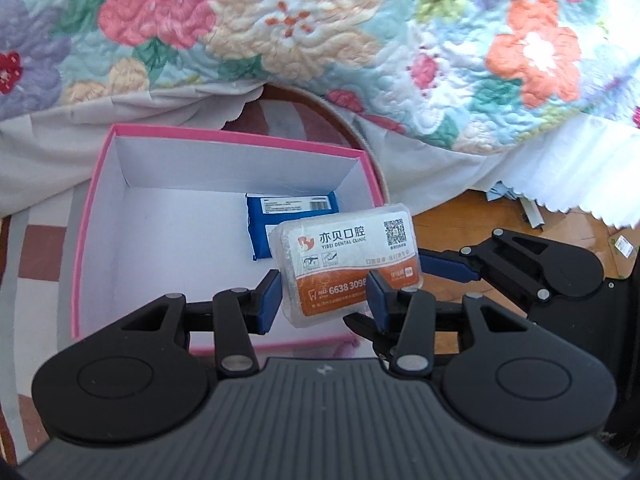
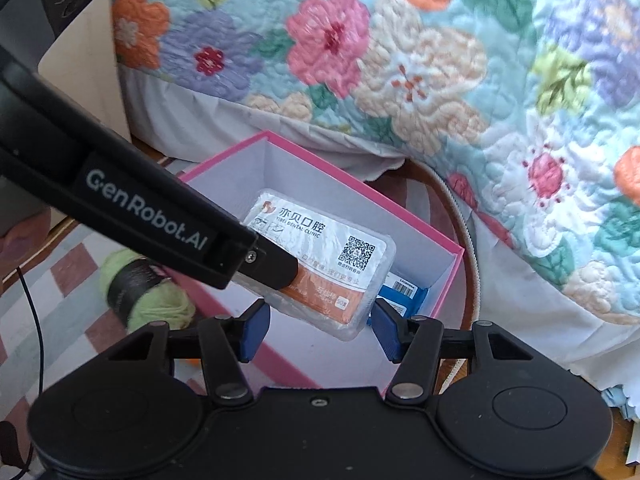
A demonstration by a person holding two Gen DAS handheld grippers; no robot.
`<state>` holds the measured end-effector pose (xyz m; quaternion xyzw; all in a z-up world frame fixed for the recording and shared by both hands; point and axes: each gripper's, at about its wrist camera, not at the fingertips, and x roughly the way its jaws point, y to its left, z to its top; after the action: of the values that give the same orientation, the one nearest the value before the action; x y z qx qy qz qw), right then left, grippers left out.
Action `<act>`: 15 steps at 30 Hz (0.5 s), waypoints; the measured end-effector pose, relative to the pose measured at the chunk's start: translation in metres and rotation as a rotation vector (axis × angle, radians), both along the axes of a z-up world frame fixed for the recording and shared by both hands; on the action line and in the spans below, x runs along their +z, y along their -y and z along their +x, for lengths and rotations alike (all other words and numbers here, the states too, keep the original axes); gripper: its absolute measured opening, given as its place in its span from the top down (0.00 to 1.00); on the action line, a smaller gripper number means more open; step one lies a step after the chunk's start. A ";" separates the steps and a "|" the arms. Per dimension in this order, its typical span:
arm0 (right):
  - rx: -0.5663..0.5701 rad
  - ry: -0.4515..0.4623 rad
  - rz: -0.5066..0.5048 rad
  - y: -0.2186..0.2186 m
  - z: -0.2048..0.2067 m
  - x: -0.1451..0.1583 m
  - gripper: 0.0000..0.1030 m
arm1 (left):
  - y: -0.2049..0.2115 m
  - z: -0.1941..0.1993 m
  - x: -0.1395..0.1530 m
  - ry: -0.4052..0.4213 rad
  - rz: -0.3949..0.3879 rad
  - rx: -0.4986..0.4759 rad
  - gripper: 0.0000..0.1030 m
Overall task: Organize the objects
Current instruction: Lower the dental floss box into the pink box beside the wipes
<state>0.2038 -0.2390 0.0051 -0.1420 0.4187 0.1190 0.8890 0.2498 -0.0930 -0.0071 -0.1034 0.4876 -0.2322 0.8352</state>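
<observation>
A clear plastic dental-clinic box [image 1: 344,264] with a white and orange label hangs over the near right corner of the pink box [image 1: 224,136]. My left gripper [image 1: 322,294] has its blue pads on both sides of it and holds it. In the right wrist view the same dental-clinic box [image 2: 320,264] sits between the pads of my right gripper [image 2: 320,330], which stands wide; the left gripper's arm [image 2: 152,220] reaches in from the left onto it. A blue packet [image 1: 288,212] lies inside the pink box [image 2: 400,204].
A flowered quilt [image 1: 320,32] hangs behind the pink box. A green yarn ball with a black band [image 2: 148,292] lies on the checked mat to the left. Wood floor with paper scraps [image 1: 520,208] is to the right.
</observation>
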 end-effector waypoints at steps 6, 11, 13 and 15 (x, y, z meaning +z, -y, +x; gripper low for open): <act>-0.020 -0.125 0.013 0.005 0.039 -0.028 0.40 | 0.003 0.039 -0.035 -0.107 0.018 0.023 0.56; -0.032 -0.257 0.054 0.006 0.066 -0.055 0.40 | -0.002 0.061 -0.067 -0.192 0.012 0.038 0.56; -0.031 -0.292 0.063 0.006 0.074 -0.063 0.40 | -0.004 0.066 -0.075 -0.209 0.013 0.047 0.56; -0.045 -0.336 0.095 0.008 0.084 -0.071 0.40 | -0.006 0.071 -0.085 -0.232 0.008 0.059 0.56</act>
<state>0.2879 -0.2475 -0.0655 -0.0688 0.5585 0.1408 0.8146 0.3206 -0.0869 -0.0917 -0.1407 0.5787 -0.1920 0.7800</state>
